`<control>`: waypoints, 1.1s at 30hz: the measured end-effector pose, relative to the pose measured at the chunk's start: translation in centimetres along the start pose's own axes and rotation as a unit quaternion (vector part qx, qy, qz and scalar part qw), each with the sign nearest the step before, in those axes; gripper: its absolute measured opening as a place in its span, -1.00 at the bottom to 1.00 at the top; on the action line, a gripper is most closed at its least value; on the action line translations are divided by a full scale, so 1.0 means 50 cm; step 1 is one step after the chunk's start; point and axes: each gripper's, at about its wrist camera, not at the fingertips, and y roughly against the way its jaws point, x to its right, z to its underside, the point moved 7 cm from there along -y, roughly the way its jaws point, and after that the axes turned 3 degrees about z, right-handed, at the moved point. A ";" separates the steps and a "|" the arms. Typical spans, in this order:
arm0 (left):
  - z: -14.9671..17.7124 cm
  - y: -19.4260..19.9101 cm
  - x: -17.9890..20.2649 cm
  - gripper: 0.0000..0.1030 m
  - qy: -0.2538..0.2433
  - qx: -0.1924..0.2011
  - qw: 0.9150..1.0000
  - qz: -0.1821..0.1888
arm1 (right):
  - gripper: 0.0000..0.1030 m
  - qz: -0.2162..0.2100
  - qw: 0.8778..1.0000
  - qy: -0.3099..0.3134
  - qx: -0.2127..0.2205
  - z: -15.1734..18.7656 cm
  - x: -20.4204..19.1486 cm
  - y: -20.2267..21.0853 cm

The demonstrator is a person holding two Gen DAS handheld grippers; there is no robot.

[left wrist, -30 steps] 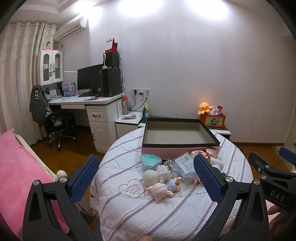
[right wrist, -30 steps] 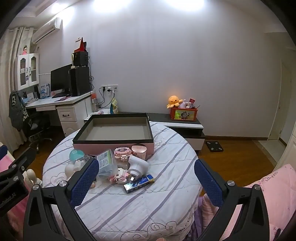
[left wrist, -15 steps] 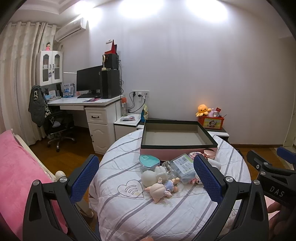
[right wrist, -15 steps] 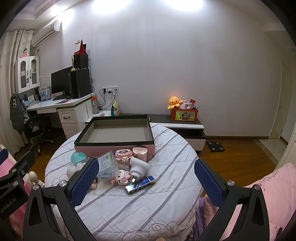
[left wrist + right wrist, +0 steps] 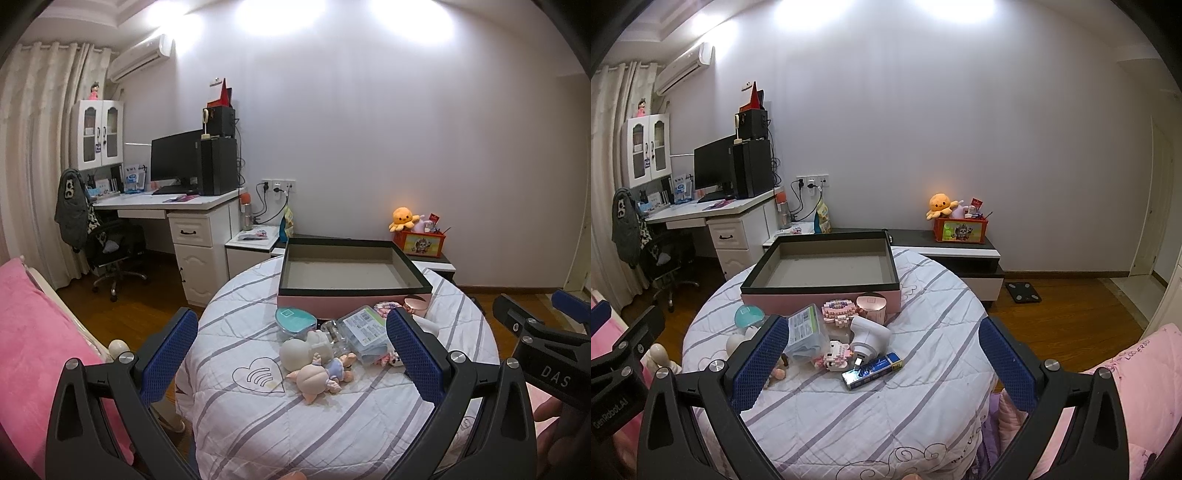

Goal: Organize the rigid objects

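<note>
1. Left gripper [image 5: 291, 354], nearest: fingers spread wide, grasping nothing, held short of the round table [image 5: 332, 424].
2. Right gripper [image 5: 882, 362]: likewise spread wide and empty, held short of the near table edge.
3. Table, covered by a striped white cloth.
4. Doll [image 5: 321, 373], lying on its side at the near left of the toy cluster, beside a heart mark on the cloth.
5. Blue pack [image 5: 872, 370], lying flat at the near right of the cluster.
6. Block figure [image 5: 834, 356], just left of the pack; white device [image 5: 868, 335] just behind it.
7. Clear case [image 5: 807, 332], tilted, mid-cluster, left of the white device.
8. Teal lid [image 5: 295, 318], far left of the cluster, near the box wall.
9. Pink block toy [image 5: 837, 311] and pink cup [image 5: 872, 305], against the box's near wall.
10. Box [image 5: 820, 295], pink-sided with a black rim, open and empty, on the far half of the table.
11. Desk [image 5: 166, 201] with monitor, far left, by the wall.
12. Orange plush [image 5: 940, 205], far right, on a low cabinet.
</note>
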 end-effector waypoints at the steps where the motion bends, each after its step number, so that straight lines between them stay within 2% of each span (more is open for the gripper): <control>1: 0.000 0.000 0.000 1.00 0.000 0.000 1.000 0.000 | 1.00 -0.001 1.000 0.000 0.000 -0.001 0.000 0.000; 33: -0.009 0.000 0.009 1.00 -0.001 0.002 1.000 0.005 | 1.00 0.000 1.000 -0.003 0.004 -0.009 0.006 0.003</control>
